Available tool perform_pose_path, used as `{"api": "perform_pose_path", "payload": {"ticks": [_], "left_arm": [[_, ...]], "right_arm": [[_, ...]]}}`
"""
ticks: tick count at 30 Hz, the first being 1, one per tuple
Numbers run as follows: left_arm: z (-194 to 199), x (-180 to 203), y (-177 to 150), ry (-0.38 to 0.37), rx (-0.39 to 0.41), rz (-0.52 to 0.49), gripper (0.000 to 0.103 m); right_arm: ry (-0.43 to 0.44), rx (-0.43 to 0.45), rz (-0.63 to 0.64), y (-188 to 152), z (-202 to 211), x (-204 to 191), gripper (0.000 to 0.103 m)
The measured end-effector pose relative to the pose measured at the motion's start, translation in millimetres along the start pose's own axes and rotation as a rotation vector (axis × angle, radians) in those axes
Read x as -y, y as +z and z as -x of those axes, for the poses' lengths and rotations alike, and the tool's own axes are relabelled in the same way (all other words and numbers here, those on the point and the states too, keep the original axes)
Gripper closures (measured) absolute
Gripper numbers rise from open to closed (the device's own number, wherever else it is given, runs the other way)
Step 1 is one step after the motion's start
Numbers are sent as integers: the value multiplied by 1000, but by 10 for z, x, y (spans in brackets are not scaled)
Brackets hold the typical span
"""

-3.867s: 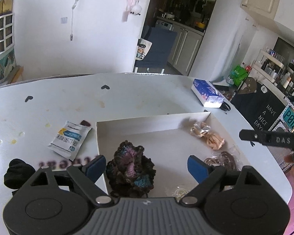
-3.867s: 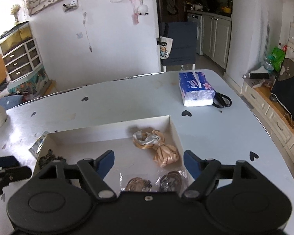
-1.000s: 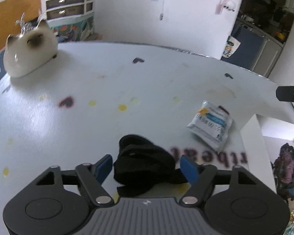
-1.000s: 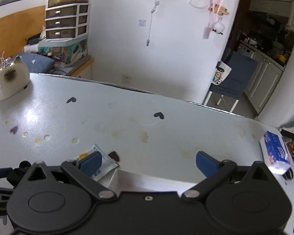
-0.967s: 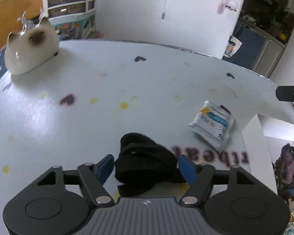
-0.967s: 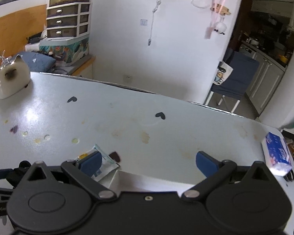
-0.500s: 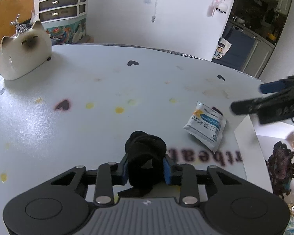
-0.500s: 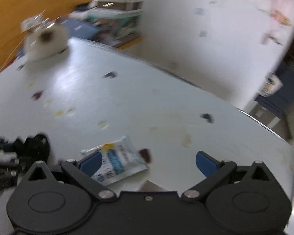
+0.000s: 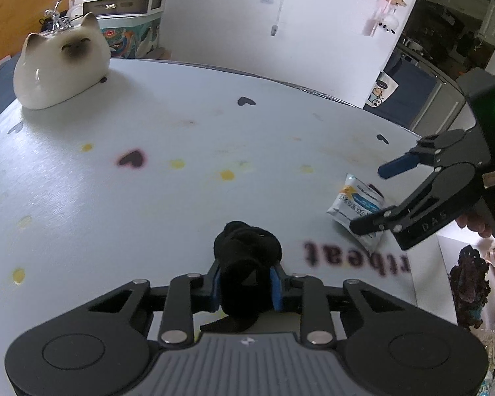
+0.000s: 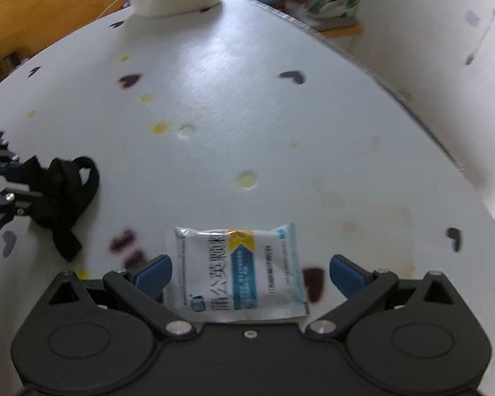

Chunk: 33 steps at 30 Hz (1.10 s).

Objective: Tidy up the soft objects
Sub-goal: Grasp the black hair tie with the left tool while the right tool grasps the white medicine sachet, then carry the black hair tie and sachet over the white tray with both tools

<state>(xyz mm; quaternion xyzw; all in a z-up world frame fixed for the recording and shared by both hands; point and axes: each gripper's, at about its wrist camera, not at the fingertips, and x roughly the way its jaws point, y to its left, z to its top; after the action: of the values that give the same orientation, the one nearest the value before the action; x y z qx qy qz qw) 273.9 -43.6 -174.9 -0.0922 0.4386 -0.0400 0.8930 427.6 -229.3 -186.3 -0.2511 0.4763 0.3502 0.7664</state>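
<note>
On the table (image 9: 168, 138), the packet (image 9: 356, 206) lies right of the black fabric (image 9: 247, 247).

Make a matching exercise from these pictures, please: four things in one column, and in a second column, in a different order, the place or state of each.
Things:
1. black fabric band
2. white sachet
3. cat figurine
4. right gripper

Places or states:
A. stands at the far edge of the table
B. open, with nothing gripped
C. squeezed between the fingers of the left gripper
D. lies flat on the table between two open fingers

Pairs: 1-C, 2-D, 3-A, 4-B
</note>
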Motion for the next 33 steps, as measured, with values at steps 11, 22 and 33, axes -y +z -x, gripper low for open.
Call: {"api": "perform_pose_path", "payload": {"ticks": [11, 22, 33], "left_arm": [[6, -17, 1, -2, -1, 9, 73], [6, -9, 8, -8, 5, 15, 73], [215, 9, 24, -25, 55, 16, 73]], "right_arm": [[43, -50, -14, -16, -161, 12, 0], [-12, -41, -110, -10, -50, -67, 23], [-82, -4, -167, 65, 263, -208, 33]]}}
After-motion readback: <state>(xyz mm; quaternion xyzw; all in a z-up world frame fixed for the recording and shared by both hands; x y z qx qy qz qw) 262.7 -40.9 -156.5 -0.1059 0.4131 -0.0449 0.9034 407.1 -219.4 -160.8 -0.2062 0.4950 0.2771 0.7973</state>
